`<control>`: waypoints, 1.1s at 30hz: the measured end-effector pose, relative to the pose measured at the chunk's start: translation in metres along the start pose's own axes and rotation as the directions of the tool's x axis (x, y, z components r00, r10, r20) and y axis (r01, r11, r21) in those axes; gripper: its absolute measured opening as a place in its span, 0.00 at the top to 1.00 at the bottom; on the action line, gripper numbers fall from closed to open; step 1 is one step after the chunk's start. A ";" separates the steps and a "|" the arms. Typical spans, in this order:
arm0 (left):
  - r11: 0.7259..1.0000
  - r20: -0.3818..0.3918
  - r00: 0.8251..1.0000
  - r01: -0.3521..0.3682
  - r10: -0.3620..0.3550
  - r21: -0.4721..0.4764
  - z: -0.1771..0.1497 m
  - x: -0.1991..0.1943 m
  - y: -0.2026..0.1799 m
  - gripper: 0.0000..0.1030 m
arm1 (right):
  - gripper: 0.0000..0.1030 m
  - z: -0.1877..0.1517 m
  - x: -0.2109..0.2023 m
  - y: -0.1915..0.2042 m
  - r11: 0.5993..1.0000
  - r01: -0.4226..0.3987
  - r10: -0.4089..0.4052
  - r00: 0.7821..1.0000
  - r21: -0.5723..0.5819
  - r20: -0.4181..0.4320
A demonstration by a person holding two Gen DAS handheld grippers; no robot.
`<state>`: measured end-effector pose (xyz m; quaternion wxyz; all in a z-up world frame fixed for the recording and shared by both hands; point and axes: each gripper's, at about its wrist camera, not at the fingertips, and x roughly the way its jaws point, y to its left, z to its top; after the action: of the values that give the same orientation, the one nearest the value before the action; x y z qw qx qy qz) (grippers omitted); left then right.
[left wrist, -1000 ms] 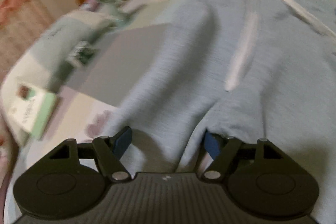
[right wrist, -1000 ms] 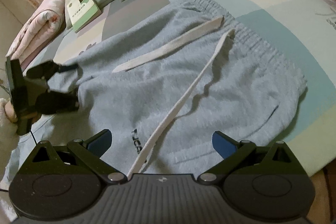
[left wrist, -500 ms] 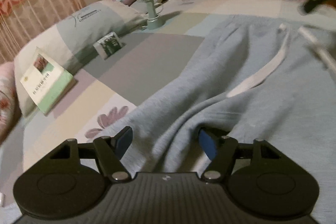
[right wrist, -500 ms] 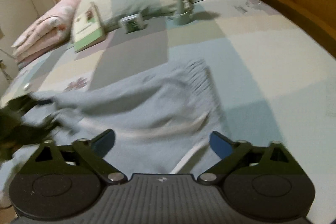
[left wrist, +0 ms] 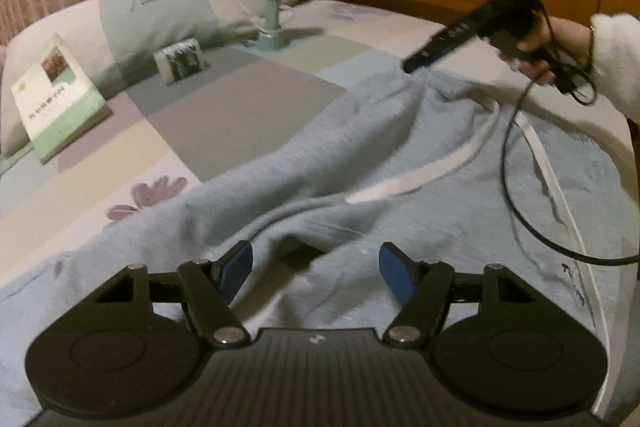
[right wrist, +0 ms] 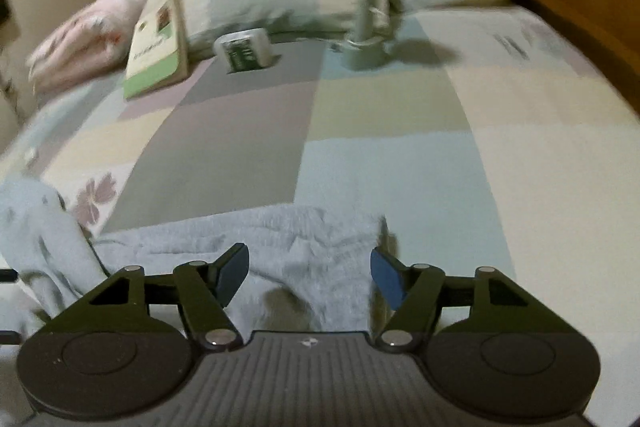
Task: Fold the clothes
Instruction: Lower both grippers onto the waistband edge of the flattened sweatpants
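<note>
Light grey-blue sweatpants (left wrist: 400,155) are lying crumpled on the patchwork bedspread (right wrist: 380,155). The right gripper (right wrist: 310,273) is closing over the waistband corner; the left gripper (left wrist: 316,267) is standing apart over a fabric ridge — not yet pinching. Next, probably: clamping both, then folding over.
</note>
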<state>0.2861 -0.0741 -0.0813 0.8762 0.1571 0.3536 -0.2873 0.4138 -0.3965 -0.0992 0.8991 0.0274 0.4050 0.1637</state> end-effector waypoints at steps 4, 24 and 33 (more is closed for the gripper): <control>0.998 0.033 0.998 0.051 -0.051 0.026 0.024 -0.001 0.005 0.34 | 0.29 -0.012 -0.004 -0.010 0.998 -0.025 0.025 1.000 0.058 0.006; 0.942 -0.248 0.911 0.298 -0.328 -0.154 0.094 0.156 0.094 0.54 | 0.20 -0.134 -0.126 0.057 0.956 -0.202 0.157 0.965 0.212 0.212; 0.925 -0.299 0.876 0.350 -0.378 -0.147 0.081 0.147 0.085 0.73 | 0.19 -0.144 -0.130 0.086 0.940 -0.253 0.195 0.949 0.231 0.246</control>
<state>0.4676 -0.1040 -0.1229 0.7429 0.0938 0.5273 -0.4016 0.2034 -0.3683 -0.0862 0.9023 0.2089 0.3153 0.2070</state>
